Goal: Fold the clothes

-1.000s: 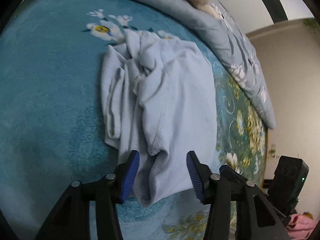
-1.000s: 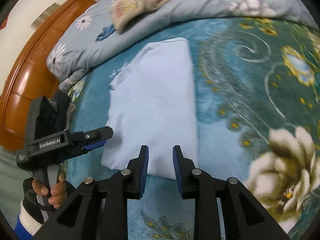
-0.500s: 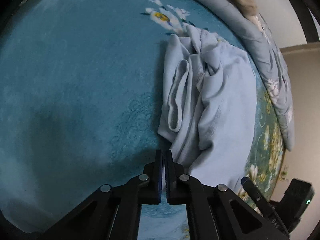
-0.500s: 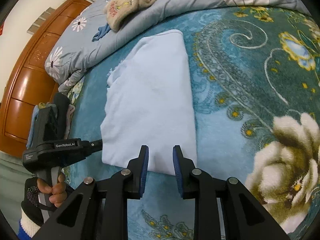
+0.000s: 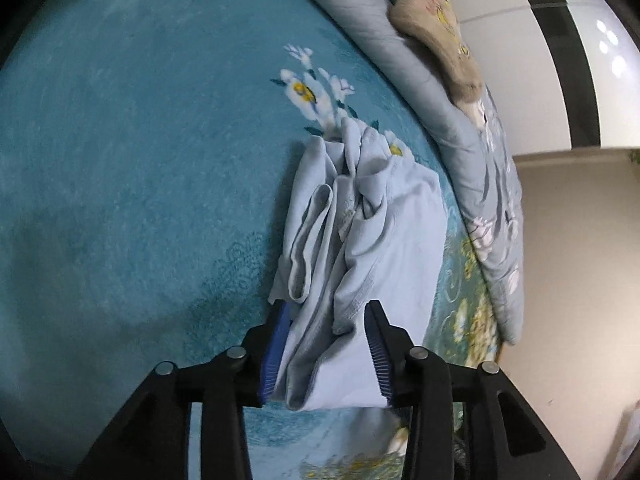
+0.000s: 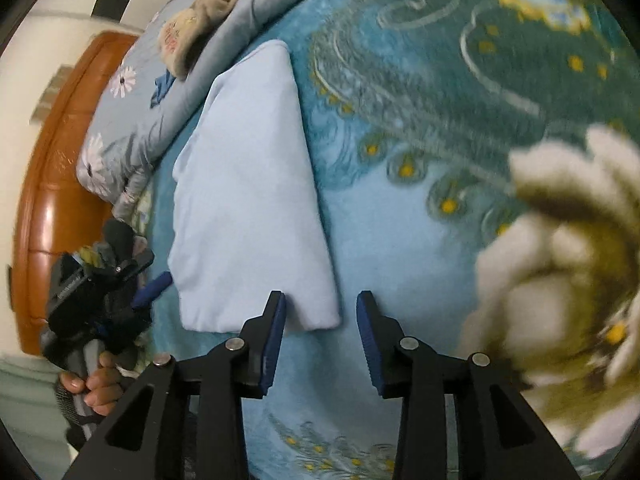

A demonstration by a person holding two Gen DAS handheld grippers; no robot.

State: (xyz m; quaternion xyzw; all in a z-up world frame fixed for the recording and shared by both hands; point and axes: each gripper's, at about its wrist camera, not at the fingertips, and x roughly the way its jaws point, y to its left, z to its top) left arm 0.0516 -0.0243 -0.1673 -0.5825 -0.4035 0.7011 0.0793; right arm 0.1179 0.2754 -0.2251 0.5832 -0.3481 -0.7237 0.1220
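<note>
A light blue garment (image 5: 400, 240) lies on the teal flowered blanket (image 5: 140, 200), smooth on its right half and bunched in folds on its left. My left gripper (image 5: 328, 312) is open, and the garment's near bunched end sits between its fingers. In the right wrist view the same garment (image 6: 248, 180) appears as a flat folded panel. My right gripper (image 6: 321, 304) is open at the panel's near right corner, which lies just inside the left finger. At the left of that view, a hand (image 6: 94, 388) holds the left gripper's handle, and one blue finger (image 6: 154, 290) points at the garment's edge.
A rolled grey floral quilt (image 5: 472, 152) runs along the far side of the bed, with a beige plush garment (image 5: 436, 28) on top. A wooden headboard (image 6: 48, 200) stands at the left of the right wrist view. Open blanket stretches left of the garment.
My left gripper was shut beside the garment half a second ago and now stands open around its near end. The right gripper has opened wider and shifted to the near right corner.
</note>
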